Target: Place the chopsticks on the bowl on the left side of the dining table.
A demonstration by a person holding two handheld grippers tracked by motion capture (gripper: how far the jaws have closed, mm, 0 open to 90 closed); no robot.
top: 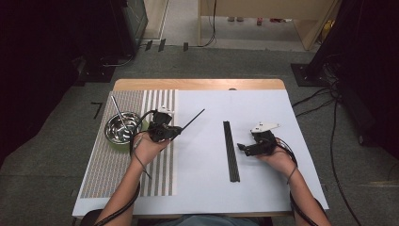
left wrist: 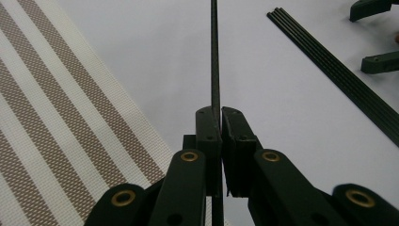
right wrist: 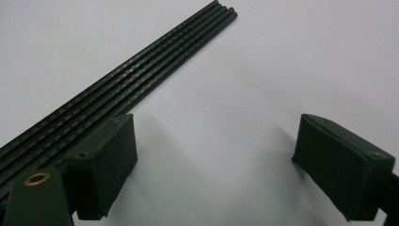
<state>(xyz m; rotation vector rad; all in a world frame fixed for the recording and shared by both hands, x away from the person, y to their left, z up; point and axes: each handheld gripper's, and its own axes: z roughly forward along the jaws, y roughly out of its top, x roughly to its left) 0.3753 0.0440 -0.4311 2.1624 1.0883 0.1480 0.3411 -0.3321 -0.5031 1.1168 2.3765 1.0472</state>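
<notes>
So the thin black rod (left wrist: 215,56) is pinched tight in the left gripper (top: 178,131), jaws pressed together on it near their tips. In the high view it's lifted off the white table (top: 263,183), pointing up and away to the right, with its other end trailing back past the person's left hand (top: 148,147). It looks stiff, straight and matte, kind of like a chopstick or a skinny carbon stick.

The rest of them, a neat bundle of black rods (top: 231,150), lie flat side by side in the middle of the table, well apart from the held one. Up close in the right gripper view they've got a faint ribbed texture along their length. The right gripper (right wrist: 211,160) sits just beside that bundle with its jaws spread wide, nothing between them.

Off to the left there's a woven placemat (top: 108,174) with brown and cream stripes, and on it a shiny metal bowl (top: 122,128) with one thin rod already leaning in it. Best guess: one rod is in, one is on its way, and the bundle is left to move, so it's early days
</notes>
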